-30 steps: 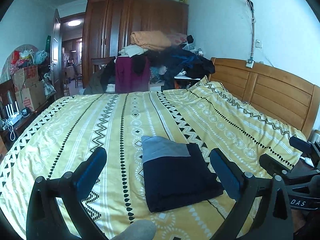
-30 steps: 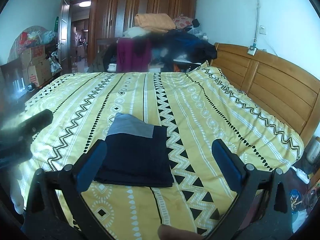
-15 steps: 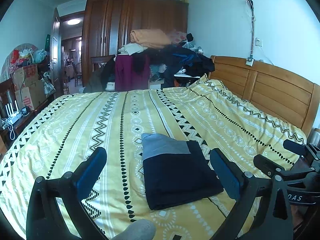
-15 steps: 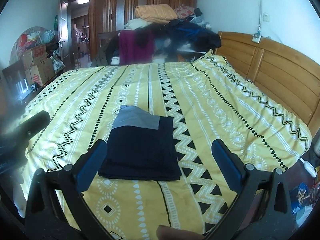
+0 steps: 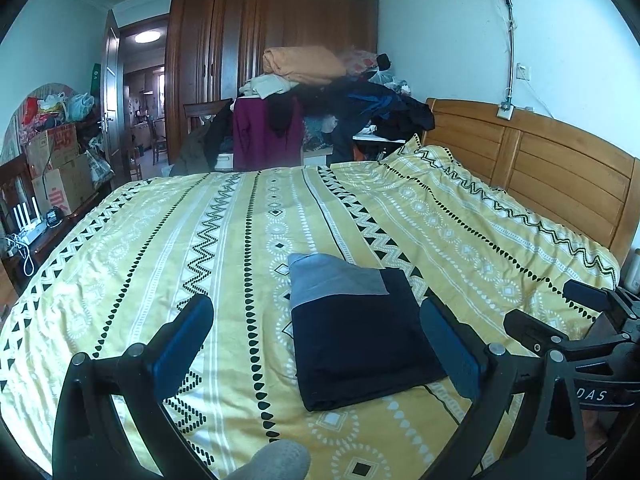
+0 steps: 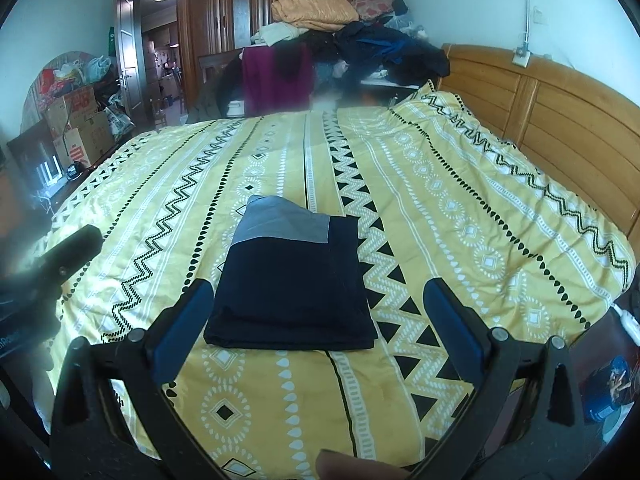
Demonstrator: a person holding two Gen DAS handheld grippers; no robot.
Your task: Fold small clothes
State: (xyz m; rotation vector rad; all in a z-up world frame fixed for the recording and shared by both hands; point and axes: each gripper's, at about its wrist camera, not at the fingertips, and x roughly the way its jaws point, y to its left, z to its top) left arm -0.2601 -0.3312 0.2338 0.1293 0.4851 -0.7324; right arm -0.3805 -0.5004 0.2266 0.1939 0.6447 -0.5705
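Facing the folded garment [image 6: 290, 276] lying flat on the bed [image 6: 460, 216], ahead between your right gripper's [image 6: 316, 324] wide, empty fingers, note your left gripper [image 5: 316, 344], equally spread, sees it right of centre.

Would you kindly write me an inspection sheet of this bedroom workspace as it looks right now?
Surface: bed with yellow patterned cover, mildly wrinkled.
Job's things: one dark garment with a grey panel, folded into a flat rectangle, lying on the cover.
Clutter: clothes pile beyond the far edge of the bed; cardboard boxes at the left.
Grippers: left gripper and right gripper both open, holding nothing, above the cover near the garment.
Cables: wall cable down to a socket above the headboard; white cords at the far left.
Surroundings: wooden wardrobe, wooden headboard, open door.
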